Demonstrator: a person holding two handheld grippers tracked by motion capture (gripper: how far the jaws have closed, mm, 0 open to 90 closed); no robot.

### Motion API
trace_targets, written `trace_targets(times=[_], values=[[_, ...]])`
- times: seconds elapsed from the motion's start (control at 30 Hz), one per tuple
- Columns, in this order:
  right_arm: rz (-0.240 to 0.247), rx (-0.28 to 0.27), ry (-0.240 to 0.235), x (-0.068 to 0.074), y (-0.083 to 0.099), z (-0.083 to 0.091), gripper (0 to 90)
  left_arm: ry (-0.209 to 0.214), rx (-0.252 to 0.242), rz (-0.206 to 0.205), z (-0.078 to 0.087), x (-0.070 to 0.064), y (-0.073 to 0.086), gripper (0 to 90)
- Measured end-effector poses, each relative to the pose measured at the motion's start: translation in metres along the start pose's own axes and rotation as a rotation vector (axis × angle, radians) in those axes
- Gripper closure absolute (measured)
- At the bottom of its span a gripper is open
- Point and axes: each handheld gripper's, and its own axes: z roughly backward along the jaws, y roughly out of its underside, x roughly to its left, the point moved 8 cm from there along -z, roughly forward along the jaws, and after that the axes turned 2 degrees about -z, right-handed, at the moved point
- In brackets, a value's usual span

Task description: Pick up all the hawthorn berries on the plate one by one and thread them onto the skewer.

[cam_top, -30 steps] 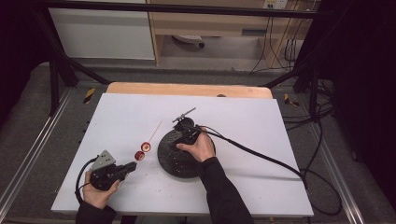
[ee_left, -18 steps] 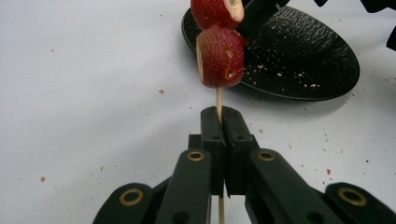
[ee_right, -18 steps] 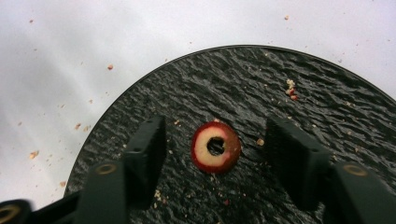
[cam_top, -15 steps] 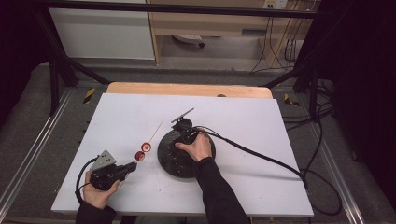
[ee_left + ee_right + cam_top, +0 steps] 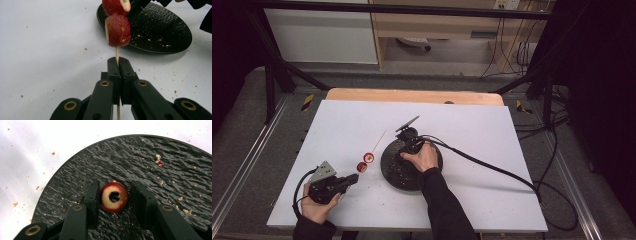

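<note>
Judging by the layout, you are threading red fruit pieces onto a skewer, and the job sits partway through.

Left gripper (image 5: 117,65): jaws pressed together on the thin pale wooden skewer (image 5: 117,53), stick running up between them at the centre of the left gripper view. Two red, speckled fruit pieces (image 5: 117,30) already sit on it, one touching the other, at the top centre of that frame. In the high view, the same gripper (image 5: 343,182) lies at lower left of the white table (image 5: 492,130), the threaded fruit (image 5: 365,163) just left of the plate, the bare end of the stick angling toward upper right.

Right gripper (image 5: 114,195): jaws partly open, straddling one cored red fruit slice with a pale ring and a dark hole (image 5: 114,197), a narrow gap showing on each side. Not gripped yet, as far as you can see. The slice rests flat on the round black textured plate (image 5: 155,170), centre of the right gripper view. In the high view your right hand (image 5: 424,157) covers that spot on the plate.

Done: two pieces on. Left: close on the slice, lift it, pass its hole over the free skewer tip. Crumbs dot the plate and table; no other whole piece is visible on the plate.
</note>
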Motion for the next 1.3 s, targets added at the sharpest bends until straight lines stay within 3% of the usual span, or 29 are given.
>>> trace_targets(times=[0.67, 1.07, 1.3], values=[[-0.010, 0.006, 0.001, 0.000, 0.000, 0.001, 62.6, 0.000, 0.001, -0.004, 0.000, -0.001, 0.000, 88.4], [0.026, -0.048, -0.012, 0.008, -0.001, 0.036, 62.8, -0.002, 0.007, -0.011, -0.003, -0.003, 0.000, 88.3], [0.005, -0.099, -0.035, 0.006, 0.003, 0.056, 62.8, -0.001, 0.004, -0.012, -0.003, -0.004, -0.001, 88.4]])
